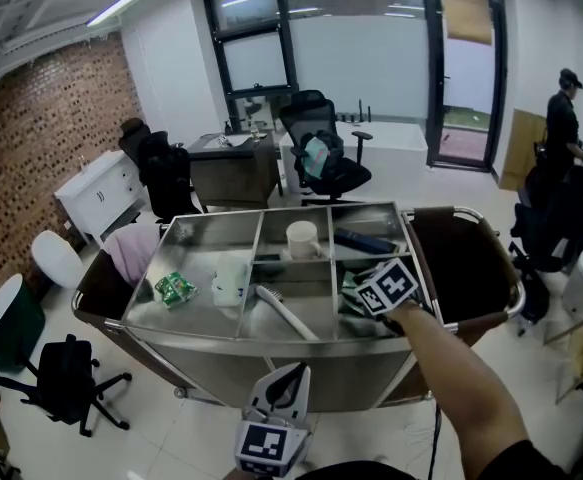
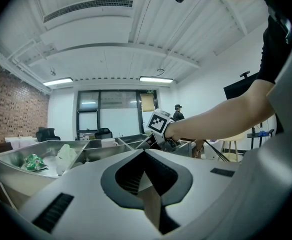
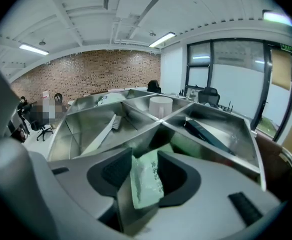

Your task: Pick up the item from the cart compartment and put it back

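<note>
Stainless-steel cart [image 1: 201, 353] with the right gripper [image 3: 144, 155] lowered into its near right compartment.
The right gripper's jaws stand apart with a pale green packet [image 3: 148, 184] upright between them. The pads do not clamp it, and the packet sits low in that compartment, just in front of the divider. The left gripper [image 2: 146, 153] is held level in front of the cart's near wall, with its jaws together and nothing in them. Elsewhere in the cart are a white mug [image 1: 302, 238] in the far middle compartment, a white brush [image 1: 286, 311] lying slantwise in the near middle one, a dark flat box [image 1: 364, 240] at the far right, and a green snack bag [image 1: 176, 288] at the left.
</note>
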A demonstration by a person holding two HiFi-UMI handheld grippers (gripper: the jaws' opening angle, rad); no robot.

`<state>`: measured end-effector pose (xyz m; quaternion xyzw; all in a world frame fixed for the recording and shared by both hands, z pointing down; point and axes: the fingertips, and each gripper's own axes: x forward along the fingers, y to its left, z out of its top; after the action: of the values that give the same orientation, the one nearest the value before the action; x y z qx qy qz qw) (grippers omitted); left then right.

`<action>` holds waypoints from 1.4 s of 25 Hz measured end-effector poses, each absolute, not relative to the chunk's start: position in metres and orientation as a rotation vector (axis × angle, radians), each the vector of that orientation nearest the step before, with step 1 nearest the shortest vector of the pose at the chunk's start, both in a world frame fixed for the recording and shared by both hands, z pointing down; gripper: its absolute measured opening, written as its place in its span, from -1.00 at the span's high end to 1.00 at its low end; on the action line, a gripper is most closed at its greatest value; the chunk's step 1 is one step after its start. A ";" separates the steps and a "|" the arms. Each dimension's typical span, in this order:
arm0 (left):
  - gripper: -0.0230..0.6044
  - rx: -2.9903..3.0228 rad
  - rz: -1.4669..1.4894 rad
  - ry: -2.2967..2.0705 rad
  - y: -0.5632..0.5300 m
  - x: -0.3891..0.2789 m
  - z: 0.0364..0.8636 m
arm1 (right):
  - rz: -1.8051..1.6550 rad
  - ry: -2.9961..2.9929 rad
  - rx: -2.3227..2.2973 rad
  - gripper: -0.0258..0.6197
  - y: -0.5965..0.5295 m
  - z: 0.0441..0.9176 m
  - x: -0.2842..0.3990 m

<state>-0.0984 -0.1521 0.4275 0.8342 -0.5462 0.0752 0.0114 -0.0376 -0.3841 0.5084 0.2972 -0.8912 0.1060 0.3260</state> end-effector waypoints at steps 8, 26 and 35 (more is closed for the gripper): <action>0.93 2.605 0.223 -1.701 -0.152 -0.097 0.425 | 0.272 -2.349 0.794 0.35 -0.381 0.499 -0.035; 0.93 2.629 0.214 -1.669 -0.151 -0.088 0.425 | 0.244 -2.494 0.960 0.91 -0.356 0.429 -0.020; 0.93 2.637 0.213 -1.660 -0.154 -0.084 0.424 | 0.168 -2.610 1.076 0.91 -0.321 0.397 0.002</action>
<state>-0.0839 -0.1537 0.4243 0.8442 -0.5316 0.0681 0.0093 0.0024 -0.3209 0.3972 0.3758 -0.9116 0.0586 0.1560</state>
